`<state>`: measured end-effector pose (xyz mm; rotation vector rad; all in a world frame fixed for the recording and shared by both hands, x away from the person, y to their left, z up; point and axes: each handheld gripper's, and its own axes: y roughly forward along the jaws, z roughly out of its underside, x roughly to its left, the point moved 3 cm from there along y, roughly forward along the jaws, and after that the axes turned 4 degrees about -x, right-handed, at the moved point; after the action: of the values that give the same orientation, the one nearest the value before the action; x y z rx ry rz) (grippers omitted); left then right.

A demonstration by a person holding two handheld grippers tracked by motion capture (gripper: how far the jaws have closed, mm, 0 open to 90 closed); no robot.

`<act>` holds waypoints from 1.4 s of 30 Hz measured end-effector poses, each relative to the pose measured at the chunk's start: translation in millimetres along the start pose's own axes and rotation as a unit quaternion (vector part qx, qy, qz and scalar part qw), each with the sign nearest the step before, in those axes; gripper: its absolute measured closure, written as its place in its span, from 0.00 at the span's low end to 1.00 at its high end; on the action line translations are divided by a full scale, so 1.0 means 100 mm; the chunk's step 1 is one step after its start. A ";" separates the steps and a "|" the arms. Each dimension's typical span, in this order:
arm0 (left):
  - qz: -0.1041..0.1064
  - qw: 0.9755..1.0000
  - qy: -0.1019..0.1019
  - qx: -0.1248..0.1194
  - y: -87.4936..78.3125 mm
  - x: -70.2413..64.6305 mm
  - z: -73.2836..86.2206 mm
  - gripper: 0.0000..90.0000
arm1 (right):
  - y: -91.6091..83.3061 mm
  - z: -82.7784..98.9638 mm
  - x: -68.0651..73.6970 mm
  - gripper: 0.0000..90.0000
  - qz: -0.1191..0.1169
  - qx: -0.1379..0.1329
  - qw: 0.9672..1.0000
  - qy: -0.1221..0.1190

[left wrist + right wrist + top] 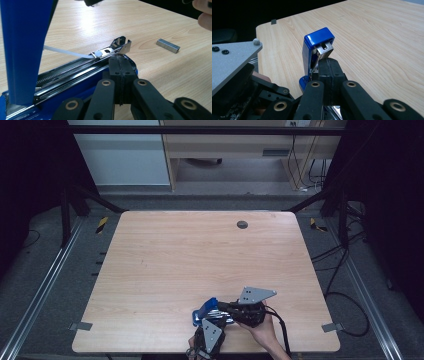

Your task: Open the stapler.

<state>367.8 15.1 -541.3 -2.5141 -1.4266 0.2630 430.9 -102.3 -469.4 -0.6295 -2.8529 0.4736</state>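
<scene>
A: Where is the stapler (205,311)?

B: I see it opened up at the near edge of the tabletop (165,265), blue lid raised, a staple strip (168,45) lying just beside it.

A: And the claws?

B: My left claw (120,62) and right claw (329,65) are both fully closed against the stapler, gripping nothing.

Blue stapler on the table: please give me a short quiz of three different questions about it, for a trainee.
1. True or false: the blue stapler has its lid swung up.
2. What lies on the table beyond the stapler's front in the left gripper view? A) staple strip B) pen
3. How do the fingers of the left gripper and right gripper stand?

Key: 1 true; 2 A; 3 closed together.
</scene>
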 end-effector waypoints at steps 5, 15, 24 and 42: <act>0.000 1.000 0.000 0.000 0.00 0.00 0.00 1.00 | 0.02 -0.02 0.02 1.00 -0.005 -0.003 1.000 -0.004; 0.000 1.000 0.000 -0.001 0.00 0.00 0.00 1.00 | 0.07 -0.07 0.05 1.00 -0.012 -0.006 1.000 -0.005; -0.002 1.000 0.000 -0.002 0.00 -0.01 0.00 1.00 | 0.13 -0.11 0.08 1.00 -0.016 -0.008 1.000 -0.004; -0.003 1.000 0.001 -0.002 0.00 -0.01 0.00 1.00 | 0.21 -0.16 0.12 1.00 -0.029 -0.010 1.000 -0.005</act>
<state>367.3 14.7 -541.5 -2.5124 -1.4345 0.2573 431.9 -75.2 -460.7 -0.5474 -2.8800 0.4414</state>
